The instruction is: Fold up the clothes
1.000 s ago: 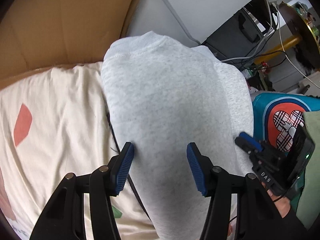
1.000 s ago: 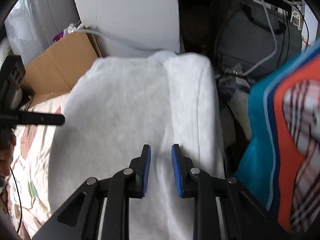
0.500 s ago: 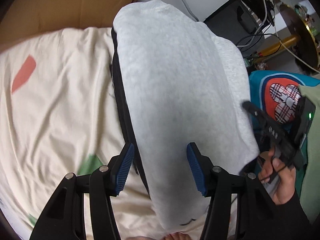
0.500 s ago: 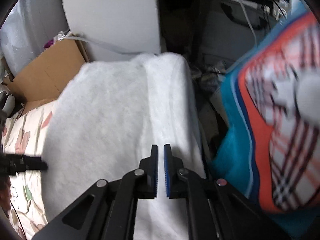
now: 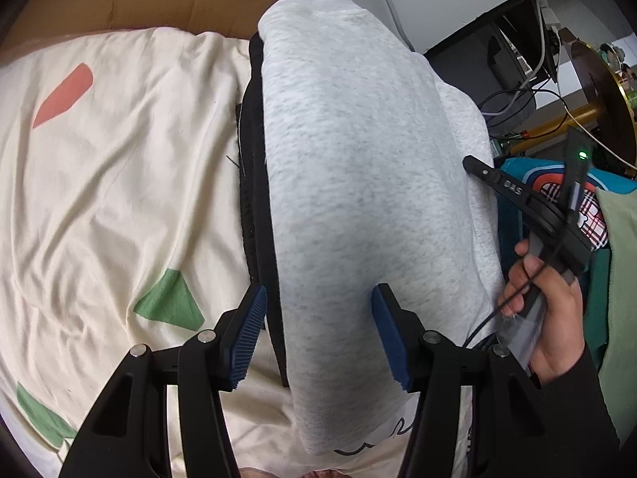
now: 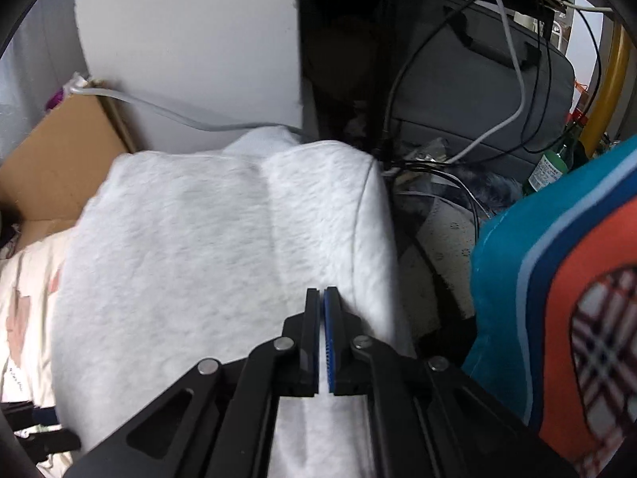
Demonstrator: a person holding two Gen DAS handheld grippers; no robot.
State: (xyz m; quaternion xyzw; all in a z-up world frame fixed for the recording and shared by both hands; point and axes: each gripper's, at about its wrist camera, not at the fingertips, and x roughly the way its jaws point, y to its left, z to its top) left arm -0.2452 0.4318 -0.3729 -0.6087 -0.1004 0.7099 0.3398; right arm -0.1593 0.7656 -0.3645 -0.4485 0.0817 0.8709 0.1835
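Tongs differ — left gripper (image 5: 318, 334) wide over the grey sweatshirt (image 5: 358, 183) lying on the sheet (image 5: 119, 183), right gripper (image 6: 321, 318) pinched nearly closed at its right edge, fabric unclear — soft, thick, floppy fleece, probably best held by hem or seam.

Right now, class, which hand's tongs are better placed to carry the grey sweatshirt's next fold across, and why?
Probably the right. The right tongs are shut, apparently pinching the grey sweatshirt near its right-side fold. The left tongs are open, straddling the sweatshirt's near end without gripping, so they would have to close first.
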